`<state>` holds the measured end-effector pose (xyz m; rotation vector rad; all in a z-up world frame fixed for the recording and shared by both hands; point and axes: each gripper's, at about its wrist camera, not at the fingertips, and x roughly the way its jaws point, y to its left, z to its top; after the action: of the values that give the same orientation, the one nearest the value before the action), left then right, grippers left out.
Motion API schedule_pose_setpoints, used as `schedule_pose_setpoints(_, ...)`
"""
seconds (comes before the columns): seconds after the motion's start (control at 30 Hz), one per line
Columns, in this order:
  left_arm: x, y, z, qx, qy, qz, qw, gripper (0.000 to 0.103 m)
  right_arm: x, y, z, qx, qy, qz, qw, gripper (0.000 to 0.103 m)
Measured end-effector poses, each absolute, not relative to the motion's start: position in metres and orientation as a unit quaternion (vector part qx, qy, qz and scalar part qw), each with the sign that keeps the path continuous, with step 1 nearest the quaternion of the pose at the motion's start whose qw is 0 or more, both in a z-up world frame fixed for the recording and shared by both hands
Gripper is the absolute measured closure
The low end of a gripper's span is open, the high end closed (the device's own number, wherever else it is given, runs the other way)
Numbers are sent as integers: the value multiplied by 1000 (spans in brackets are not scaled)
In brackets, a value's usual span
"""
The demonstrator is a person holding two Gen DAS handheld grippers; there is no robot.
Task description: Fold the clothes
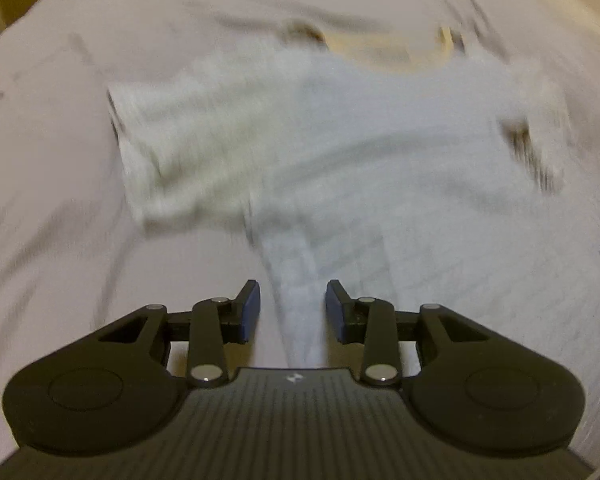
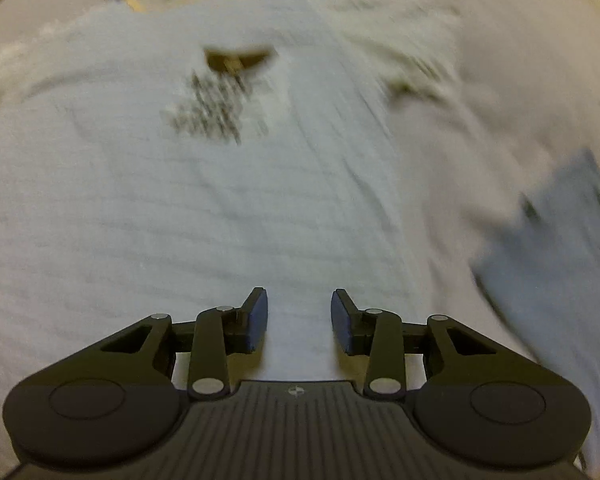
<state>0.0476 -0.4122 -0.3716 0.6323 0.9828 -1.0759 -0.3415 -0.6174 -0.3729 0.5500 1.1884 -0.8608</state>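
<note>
A white T-shirt (image 1: 340, 152) lies spread on a pale sheet (image 1: 52, 184), collar at the far side, as two hand-held tongs hover above it. Both views are streaked with motion blur. At left, one short sleeve (image 1: 152, 148) sticks out flat toward the sheet's left side. The left gripper (image 1: 293, 304) hangs over the near left part of the shirt, its fingers apart with nothing between them; a narrow ridge of cloth (image 1: 296, 280) runs up from under the gap. Further right, the right gripper (image 2: 299, 314) floats over the middle of the body, its fingers likewise apart and empty, with a dark printed patch (image 2: 212, 112) showing beyond, below the collar opening (image 2: 236, 56). A bluish-grey cloth (image 2: 556, 220) lies at the far right. The shirt appears laid out rather than folded, so the step looks like one of taking hold; each pair of fingers would need to drop onto an edge and close on it.
</note>
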Motion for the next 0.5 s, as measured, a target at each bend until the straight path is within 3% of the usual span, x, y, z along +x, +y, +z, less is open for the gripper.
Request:
schedule_pose_setpoints(0.17,49,-370,-358,294,458,-470,695,72,-369,-575,-362,265,545,-421,675,65)
schedule_pose_setpoints(0.5,30,-345,-331,281,425,-468,722,71,-330,-537,-335,248,508,-371,737,63)
